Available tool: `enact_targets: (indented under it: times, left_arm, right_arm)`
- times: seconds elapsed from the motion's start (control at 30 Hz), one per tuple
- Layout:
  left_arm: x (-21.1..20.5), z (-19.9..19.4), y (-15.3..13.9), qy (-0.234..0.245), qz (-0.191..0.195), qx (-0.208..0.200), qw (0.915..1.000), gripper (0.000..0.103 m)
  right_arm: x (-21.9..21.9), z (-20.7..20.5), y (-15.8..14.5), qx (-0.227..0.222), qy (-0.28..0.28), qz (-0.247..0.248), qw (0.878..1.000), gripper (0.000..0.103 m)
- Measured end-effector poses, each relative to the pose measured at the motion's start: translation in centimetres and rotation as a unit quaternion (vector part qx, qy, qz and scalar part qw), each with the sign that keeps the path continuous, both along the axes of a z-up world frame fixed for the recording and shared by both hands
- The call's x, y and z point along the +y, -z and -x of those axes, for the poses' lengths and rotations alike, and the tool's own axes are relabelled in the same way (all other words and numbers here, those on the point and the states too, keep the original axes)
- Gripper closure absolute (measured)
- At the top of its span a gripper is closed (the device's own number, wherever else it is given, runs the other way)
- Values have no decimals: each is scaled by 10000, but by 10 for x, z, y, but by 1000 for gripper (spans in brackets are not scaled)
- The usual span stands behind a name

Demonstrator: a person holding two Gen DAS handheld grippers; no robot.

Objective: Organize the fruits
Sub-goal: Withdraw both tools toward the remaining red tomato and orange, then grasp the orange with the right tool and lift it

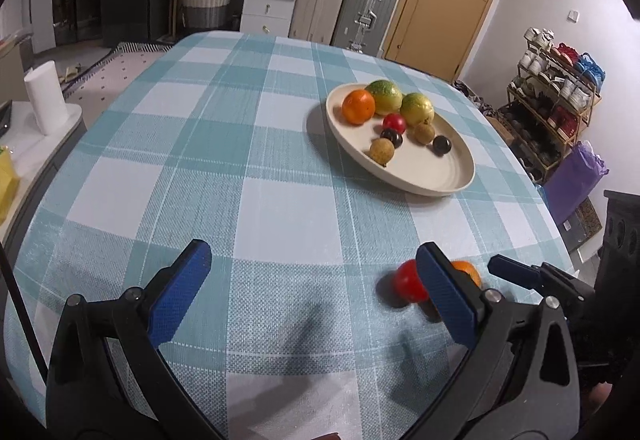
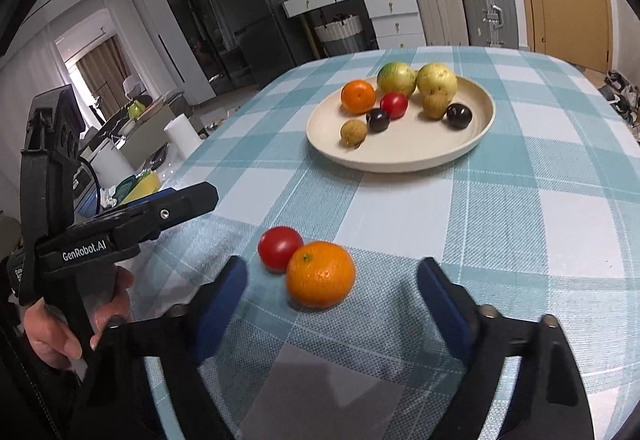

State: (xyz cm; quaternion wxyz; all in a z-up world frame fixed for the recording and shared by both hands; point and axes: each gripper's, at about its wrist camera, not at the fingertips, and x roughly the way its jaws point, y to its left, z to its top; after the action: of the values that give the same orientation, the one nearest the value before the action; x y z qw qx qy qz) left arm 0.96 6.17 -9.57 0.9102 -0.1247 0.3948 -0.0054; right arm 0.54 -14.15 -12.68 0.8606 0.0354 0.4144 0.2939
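A bench [image 2: 540, 224] covered in a teal-and-white checked cloth carries everything here. Toward its far side sits a cream plate [image 2: 400, 156] holding two yellow-green fruits [image 2: 397, 78] at the back, touching each other, an orange mandarin [image 2: 358, 95] to their left, a red tomato [image 2: 394, 105] just in front, two tan lychee-like fruits [image 2: 353, 132] and two dark plums [image 2: 459, 115] (the left plum touches the tomato). On the near part of the cloth, well apart from the plate, lie a second mandarin [image 2: 321, 275] and a second red tomato [image 2: 280, 248], touching each other. The right gripper [image 2: 332, 280] points down at this pair, its jaws standing apart with the mandarin just ahead of them and between their lines, neither blue pad pressing on it. The left gripper [image 1: 312, 272] hangs over bare cloth to the left of the pair, its jaws wide apart and holding nothing; in its own view the right-side blue pad partly hides the loose tomato [image 1: 408, 280] and mandarin [image 1: 466, 271]. A person's hand [image 2: 76, 324] grips the left gripper's handle.
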Motion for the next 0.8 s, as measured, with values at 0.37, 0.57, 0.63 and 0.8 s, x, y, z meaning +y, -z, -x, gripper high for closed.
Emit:
enact_targets:
  times: [0.37,0.57,0.63,0.8]
  left_arm:
    - [1,2,1,65,-10,27,10000,1]
    - [-1,2,0,105,-31,125,9999,1]
    - [-4,1,-1,178,-9,156,9997,1]
    - [-18,-1,-2,377,-129,215,9990,1]
  right_arm:
    - [9,-2,10,221,-178,72,9996,61]
    - [2,-4,10,312,-72,-98,9994,64]
    - [-3,-3,8,280,-18,-148,9995,64]
    - [-13,1,2,140,86,-197,9997,64]
